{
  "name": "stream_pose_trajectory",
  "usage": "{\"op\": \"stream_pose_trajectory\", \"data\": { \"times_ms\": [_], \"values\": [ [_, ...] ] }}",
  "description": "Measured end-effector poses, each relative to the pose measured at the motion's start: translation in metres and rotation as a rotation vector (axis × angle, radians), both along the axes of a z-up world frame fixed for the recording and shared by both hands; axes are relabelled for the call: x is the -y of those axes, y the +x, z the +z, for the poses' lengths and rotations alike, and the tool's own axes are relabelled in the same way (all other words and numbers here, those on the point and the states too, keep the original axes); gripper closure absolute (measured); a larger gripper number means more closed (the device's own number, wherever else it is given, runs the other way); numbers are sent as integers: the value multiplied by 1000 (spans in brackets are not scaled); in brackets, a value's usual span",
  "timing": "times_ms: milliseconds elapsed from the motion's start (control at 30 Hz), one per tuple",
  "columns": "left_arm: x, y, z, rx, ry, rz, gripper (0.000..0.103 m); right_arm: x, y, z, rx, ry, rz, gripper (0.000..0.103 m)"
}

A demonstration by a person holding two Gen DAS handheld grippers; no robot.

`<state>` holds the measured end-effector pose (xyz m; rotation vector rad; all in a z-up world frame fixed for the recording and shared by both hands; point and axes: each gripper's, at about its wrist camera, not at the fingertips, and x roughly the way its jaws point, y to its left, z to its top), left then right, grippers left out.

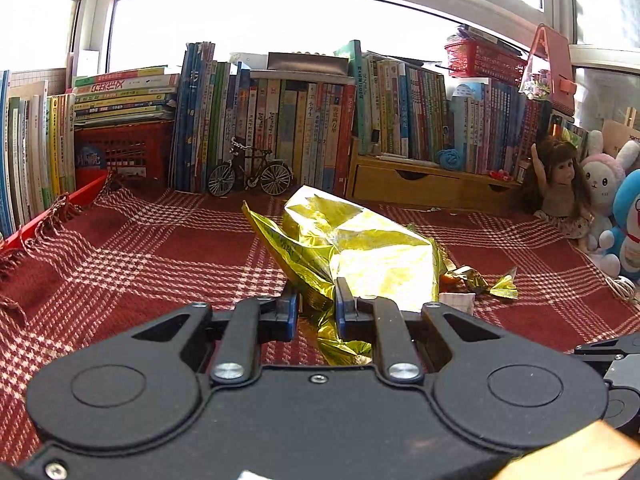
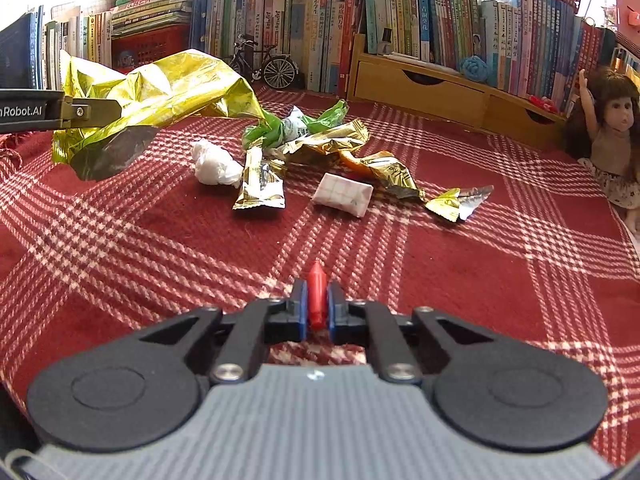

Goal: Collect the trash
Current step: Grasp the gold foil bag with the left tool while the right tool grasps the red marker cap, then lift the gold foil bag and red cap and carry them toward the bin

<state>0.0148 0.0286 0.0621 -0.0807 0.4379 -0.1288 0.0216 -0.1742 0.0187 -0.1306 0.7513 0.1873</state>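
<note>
Surface: red plaid cloth [image 2: 460,280], books behind.
Left gripper [image 1: 316,298]: fingers pinch gold bag [image 1: 360,248], seemingly the collector.
Right gripper [image 2: 317,304]: fingers clamp red piece [image 2: 316,294].
Tip: carry it into the bag's mouth before releasing.

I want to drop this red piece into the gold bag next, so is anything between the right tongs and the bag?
Nothing visible blocks it. The right tongs are shut on the red piece, and the gold bag hangs in the left tongs up to the left, above the red plaid cloth; the wrappers lie farther back.
</note>
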Motion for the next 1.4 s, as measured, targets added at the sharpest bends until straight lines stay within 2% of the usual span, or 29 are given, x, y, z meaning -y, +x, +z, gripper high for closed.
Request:
{"op": "stream_pose_trajectory", "data": {
  "times_ms": [167, 533, 700, 900, 1067, 1200, 1400],
  "values": [
    [1, -17, 4, 13, 2, -39, 86, 11, -13, 10, 12, 35, -8, 89],
    [-4, -81, 15, 31, 32, -147, 86, 37, -60, 38, -9, 205, 13, 89],
    [-10, -121, 16, 21, 53, -188, 86, 40, -90, 43, -34, 240, 45, 89],
    [-12, -171, 17, 28, 119, -256, 86, 42, -128, 43, -68, 243, 68, 89],
    [-14, -210, 10, -22, 130, -318, 86, 42, -156, 33, -120, 250, 65, 89],
    [-23, -233, 0, -109, 72, -385, 86, 38, -172, 18, -173, 250, 72, 89],
    [-27, -255, -17, -199, 120, -414, 86, 31, -186, -3, -239, 263, 72, 89]
  ]
}}
